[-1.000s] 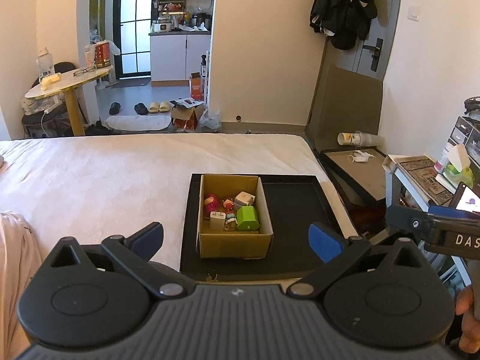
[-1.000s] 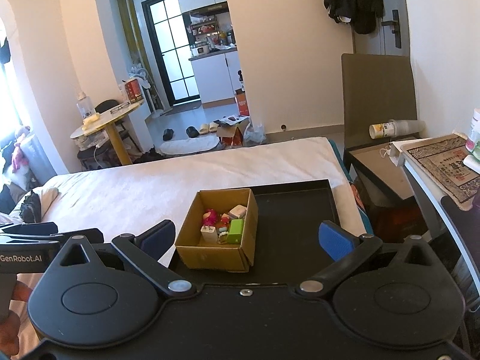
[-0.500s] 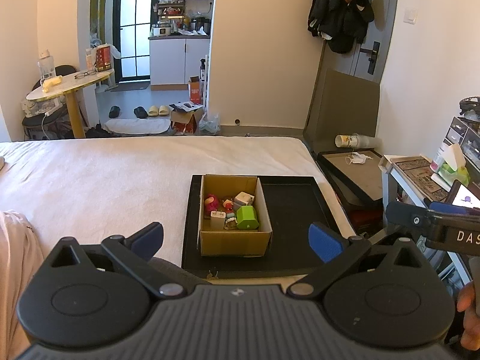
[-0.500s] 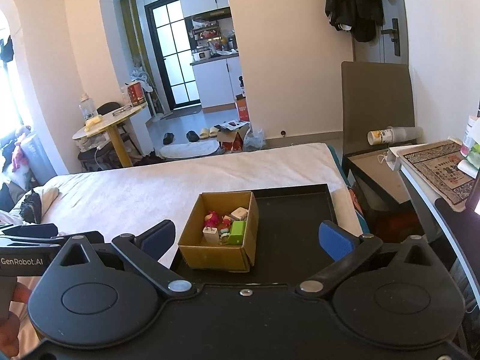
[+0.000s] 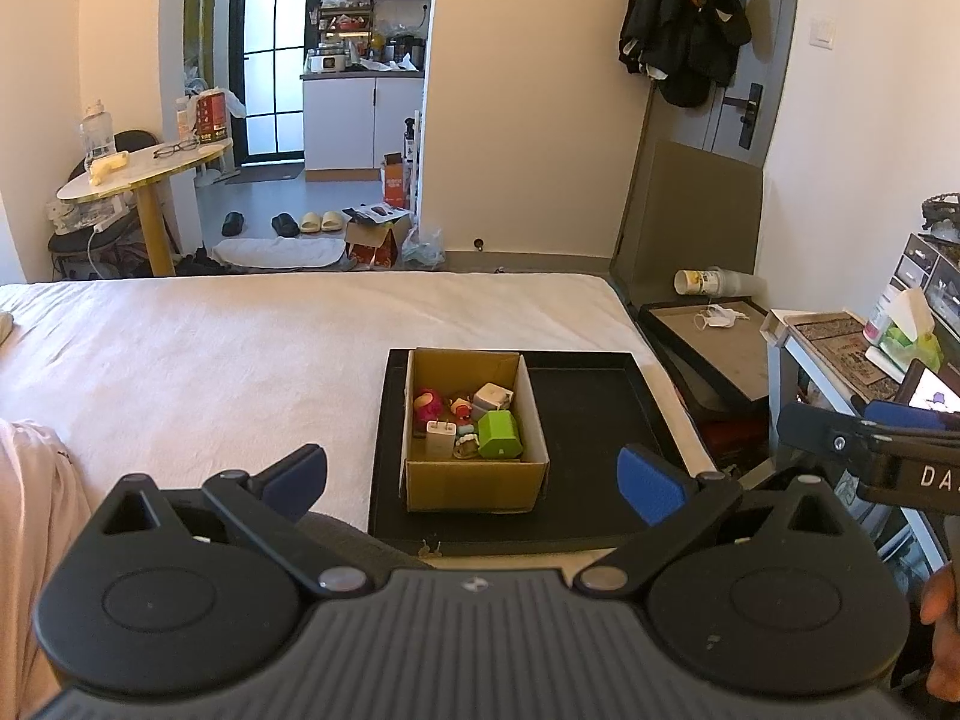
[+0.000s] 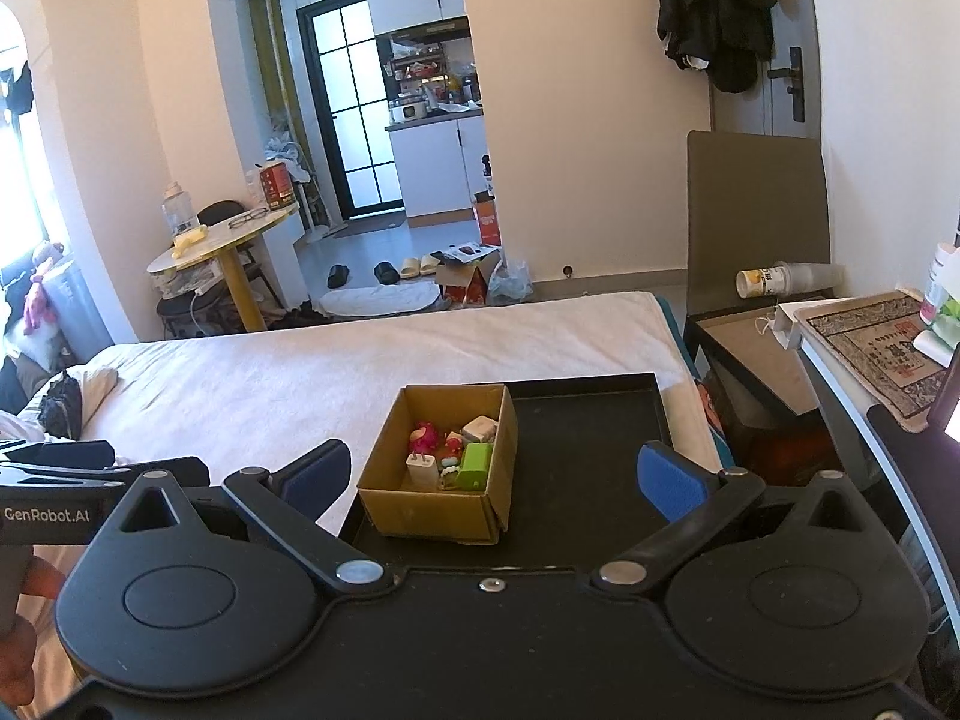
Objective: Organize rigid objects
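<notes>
Hovering with both jaws spread wide, gripping nothing: left gripper (image 5: 471, 471), right gripper (image 6: 495, 474); sitting dead ahead between both, open brown cardboard box (image 5: 474, 483) of small trinkets, filling left half of black tray (image 5: 594, 414); lying seemingly equally near.

Open cardboard box (image 5: 474, 483) upright on black tray (image 5: 591, 420), occupying tray's 9 o'clock half; tray on white bed (image 5: 210, 360). Inside box: pink toy (image 5: 427, 407) at 10 o'clock, white charger (image 5: 440, 439) at 7 o'clock with prongs up, green block (image 5: 499, 433) at 4 o'clock, white block (image 5: 493, 397) at 1 o'clock, small red figure (image 5: 461, 407) at centre. Items packed close, touching.
</notes>
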`<state>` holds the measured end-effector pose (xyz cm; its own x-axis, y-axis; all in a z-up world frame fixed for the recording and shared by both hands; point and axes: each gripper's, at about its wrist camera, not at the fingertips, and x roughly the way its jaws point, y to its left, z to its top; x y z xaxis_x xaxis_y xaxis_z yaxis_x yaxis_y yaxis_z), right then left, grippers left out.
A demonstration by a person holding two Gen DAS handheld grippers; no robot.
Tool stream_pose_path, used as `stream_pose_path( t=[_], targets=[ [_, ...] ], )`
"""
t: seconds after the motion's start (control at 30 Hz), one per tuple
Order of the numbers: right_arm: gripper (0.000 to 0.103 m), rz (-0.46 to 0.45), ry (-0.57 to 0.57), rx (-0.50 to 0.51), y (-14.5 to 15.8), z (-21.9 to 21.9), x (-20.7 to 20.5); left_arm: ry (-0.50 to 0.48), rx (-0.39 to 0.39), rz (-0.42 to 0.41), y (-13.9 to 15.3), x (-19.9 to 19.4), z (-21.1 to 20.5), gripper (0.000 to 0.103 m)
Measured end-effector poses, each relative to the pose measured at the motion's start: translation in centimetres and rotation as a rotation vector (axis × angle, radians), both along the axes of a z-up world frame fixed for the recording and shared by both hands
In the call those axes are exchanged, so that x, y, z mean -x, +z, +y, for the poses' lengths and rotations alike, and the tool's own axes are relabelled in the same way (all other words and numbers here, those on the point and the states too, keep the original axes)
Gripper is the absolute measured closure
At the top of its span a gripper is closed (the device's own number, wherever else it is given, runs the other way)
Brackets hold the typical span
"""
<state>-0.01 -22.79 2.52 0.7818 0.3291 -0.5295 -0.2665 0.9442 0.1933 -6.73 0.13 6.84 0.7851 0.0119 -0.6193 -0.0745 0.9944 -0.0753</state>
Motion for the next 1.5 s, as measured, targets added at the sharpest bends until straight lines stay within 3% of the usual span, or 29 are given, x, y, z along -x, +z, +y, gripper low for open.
stream_pose_path(
  t=[1.5],
  targets=[
    [0.0,-0.009,-0.014,0.031,0.32,0.4,0.41,-0.001,-0.028,-0.033,0.62,0.72,0.32,0.001]
  ],
)
